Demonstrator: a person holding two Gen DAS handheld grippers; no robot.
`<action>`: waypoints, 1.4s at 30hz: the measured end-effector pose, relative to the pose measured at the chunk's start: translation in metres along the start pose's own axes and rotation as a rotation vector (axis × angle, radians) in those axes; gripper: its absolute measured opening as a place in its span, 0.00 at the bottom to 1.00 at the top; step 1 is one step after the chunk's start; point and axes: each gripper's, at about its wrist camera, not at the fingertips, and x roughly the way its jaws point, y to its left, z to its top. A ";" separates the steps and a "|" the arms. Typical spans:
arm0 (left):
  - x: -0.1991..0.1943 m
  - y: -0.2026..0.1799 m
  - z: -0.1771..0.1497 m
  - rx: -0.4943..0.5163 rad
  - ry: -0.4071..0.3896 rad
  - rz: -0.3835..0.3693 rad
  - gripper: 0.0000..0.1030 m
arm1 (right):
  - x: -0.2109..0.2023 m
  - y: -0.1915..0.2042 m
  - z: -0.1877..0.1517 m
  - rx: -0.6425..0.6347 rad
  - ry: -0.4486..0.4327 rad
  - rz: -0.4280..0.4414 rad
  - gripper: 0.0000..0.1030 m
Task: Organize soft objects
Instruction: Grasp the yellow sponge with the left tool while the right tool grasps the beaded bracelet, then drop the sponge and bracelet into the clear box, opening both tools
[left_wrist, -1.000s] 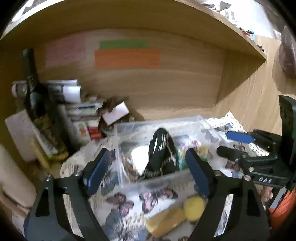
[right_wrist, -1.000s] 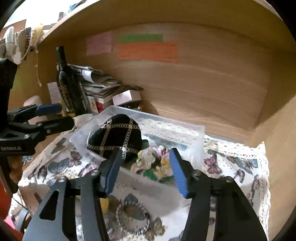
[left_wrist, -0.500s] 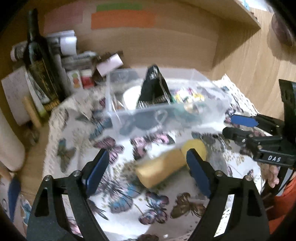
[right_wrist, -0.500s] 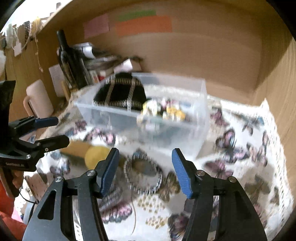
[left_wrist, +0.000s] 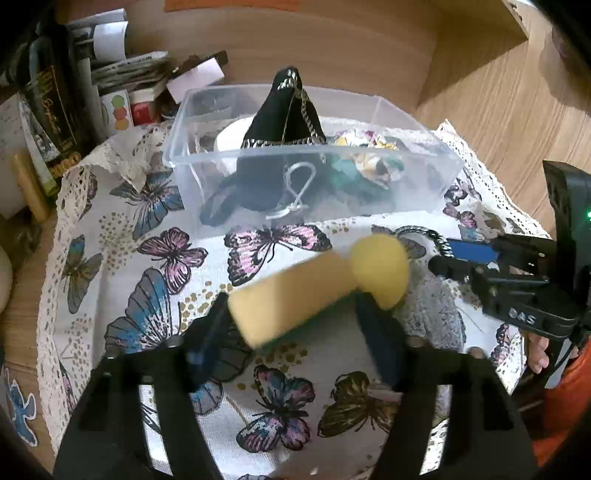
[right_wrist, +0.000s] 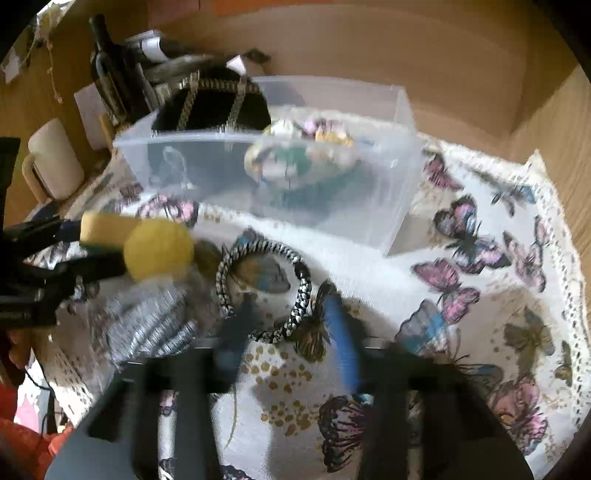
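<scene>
A clear plastic bin (left_wrist: 258, 151) (right_wrist: 402, 177) stands on the butterfly cloth and holds a black chained pouch (left_wrist: 284, 110) (right_wrist: 210, 107) and a floral fabric piece (left_wrist: 369, 158) (right_wrist: 303, 155). In front of it lie a yellow sponge block (left_wrist: 291, 295) (right_wrist: 103, 227), a yellow ball (left_wrist: 380, 269) (right_wrist: 159, 247), a black-and-white braided band (right_wrist: 266, 288) and a grey knit cloth (right_wrist: 151, 325) (left_wrist: 432, 306). My left gripper (left_wrist: 299, 317) is open with its jaws on either side of the sponge block. My right gripper (right_wrist: 291, 328) is open just over the braided band.
A dark bottle (right_wrist: 107, 70), stacked papers and boxes (left_wrist: 122, 77) and a cream mug (right_wrist: 55, 158) crowd the left side. Wooden walls close the back and right. The butterfly cloth (right_wrist: 480, 295) spreads to the right of the bin.
Both grippers have dropped from over the bin toward the cloth in front of it. The left now straddles the sponge block; the right has come down onto the braided band.
</scene>
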 end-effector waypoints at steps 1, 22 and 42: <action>0.000 0.001 0.000 -0.006 -0.004 -0.003 0.59 | -0.001 0.001 0.000 -0.003 -0.007 -0.008 0.16; -0.066 0.010 0.038 -0.009 -0.228 0.018 0.32 | -0.081 -0.006 0.031 0.005 -0.292 -0.042 0.06; 0.002 -0.014 0.099 0.070 -0.117 -0.052 0.32 | -0.042 -0.022 0.090 -0.008 -0.313 -0.049 0.06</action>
